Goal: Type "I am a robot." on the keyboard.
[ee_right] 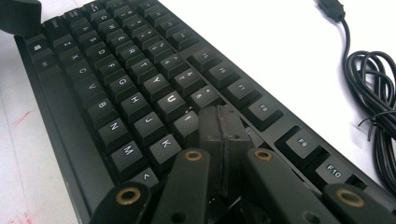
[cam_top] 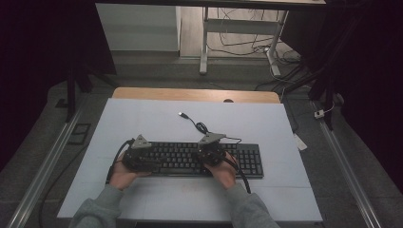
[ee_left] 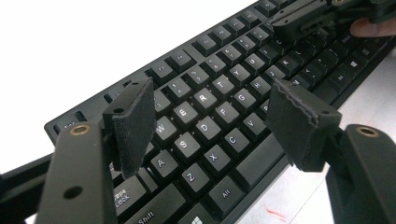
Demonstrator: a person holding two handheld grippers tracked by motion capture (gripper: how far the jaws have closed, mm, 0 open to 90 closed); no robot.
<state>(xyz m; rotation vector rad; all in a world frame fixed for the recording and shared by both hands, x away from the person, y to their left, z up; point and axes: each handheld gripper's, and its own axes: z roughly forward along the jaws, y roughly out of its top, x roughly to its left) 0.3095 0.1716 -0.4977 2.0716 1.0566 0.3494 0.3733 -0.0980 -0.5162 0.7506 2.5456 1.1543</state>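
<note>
We see a flat black plastic keyboard (cam_top: 204, 159) lying near the front edge of the pale grey surface (cam_top: 142, 118), its black cable (cam_top: 197, 124) coiled just behind it. The left tongs (ee_left: 212, 119) stand open above the letter keys, pads apart, gripping nothing. The right tongs (ee_right: 224, 128) are closed, pads pressed together, their tips at the keys near I and K. Beyond the surface, white desk legs (cam_top: 204, 42) and loose cables lie on the grey floor (cam_top: 157, 71).
</note>
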